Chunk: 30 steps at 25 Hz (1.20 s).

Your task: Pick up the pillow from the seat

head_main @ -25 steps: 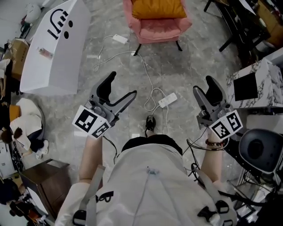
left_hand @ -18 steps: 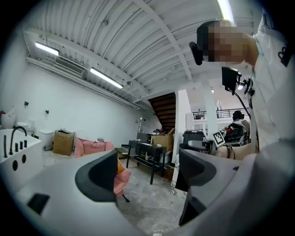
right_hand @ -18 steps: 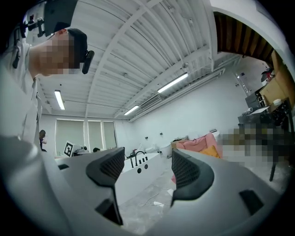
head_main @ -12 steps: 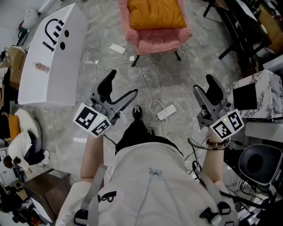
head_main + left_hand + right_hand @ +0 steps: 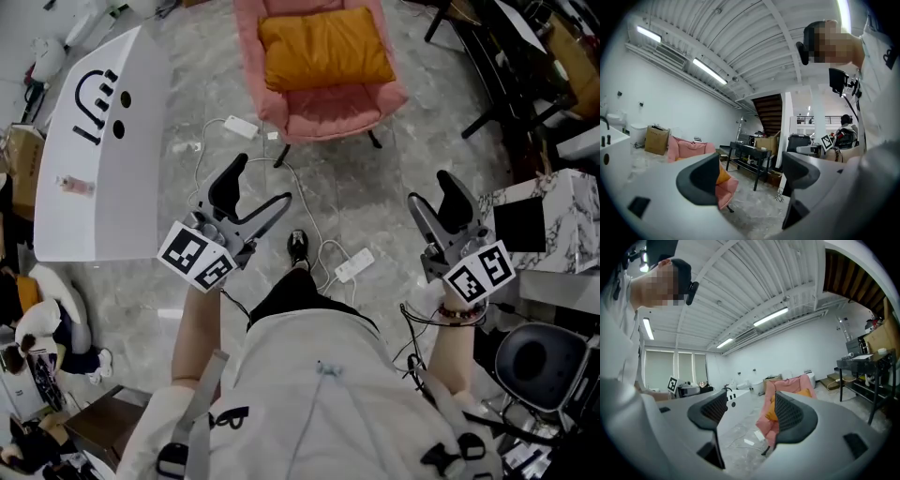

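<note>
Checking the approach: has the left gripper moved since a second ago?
Yes: the left gripper has advanced toward the pink armchair, past the power strip.

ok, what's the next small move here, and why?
Probably step forward and bring both grippers toward the pillow. It lies on the pink armchair's seat, well ahead of both. The left gripper, whose jaws have just been opening, and the right gripper stand open with nothing between them. Mind the power strip underfoot.

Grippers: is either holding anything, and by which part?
Nothing is held. The left gripper, jaws just opening, and the right gripper, jaws apart, are empty; the pillow lies on the armchair ahead.
</note>
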Available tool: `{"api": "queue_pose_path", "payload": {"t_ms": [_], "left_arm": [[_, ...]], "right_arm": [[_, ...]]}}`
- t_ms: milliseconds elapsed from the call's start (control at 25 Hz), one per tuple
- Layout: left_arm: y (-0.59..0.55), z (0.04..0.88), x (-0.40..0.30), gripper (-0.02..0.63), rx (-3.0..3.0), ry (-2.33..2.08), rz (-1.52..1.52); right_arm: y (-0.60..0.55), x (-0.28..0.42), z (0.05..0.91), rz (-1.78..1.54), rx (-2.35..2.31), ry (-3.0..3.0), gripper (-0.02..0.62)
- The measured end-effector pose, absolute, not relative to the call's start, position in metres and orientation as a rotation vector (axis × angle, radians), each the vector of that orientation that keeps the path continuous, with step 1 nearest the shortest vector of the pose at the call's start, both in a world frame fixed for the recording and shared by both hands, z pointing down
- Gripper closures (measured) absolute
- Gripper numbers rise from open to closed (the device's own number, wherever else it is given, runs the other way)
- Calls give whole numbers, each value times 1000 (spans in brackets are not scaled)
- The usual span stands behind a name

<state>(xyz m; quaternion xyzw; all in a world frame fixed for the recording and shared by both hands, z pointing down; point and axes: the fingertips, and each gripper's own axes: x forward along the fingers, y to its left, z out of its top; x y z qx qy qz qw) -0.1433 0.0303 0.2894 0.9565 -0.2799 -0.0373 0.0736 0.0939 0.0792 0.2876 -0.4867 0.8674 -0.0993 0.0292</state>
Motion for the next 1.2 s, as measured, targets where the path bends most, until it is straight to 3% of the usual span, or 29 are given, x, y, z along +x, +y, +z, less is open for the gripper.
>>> {"api": "queue_pose_path", "payload": {"t_ms": [560, 920, 1200], "left_arm": [[-224, 341, -153, 193, 2654, -705, 9], [-357, 410, -122, 193, 2449, -674, 144], [-494, 498, -74, 183, 2265, -758, 245]], "right_arm": [[-135, 107, 316, -586, -1548, 2557, 256], [-277, 162, 397, -821, -1582, 2644, 254], [-449, 231, 477, -968, -1571, 2745, 250]]}}
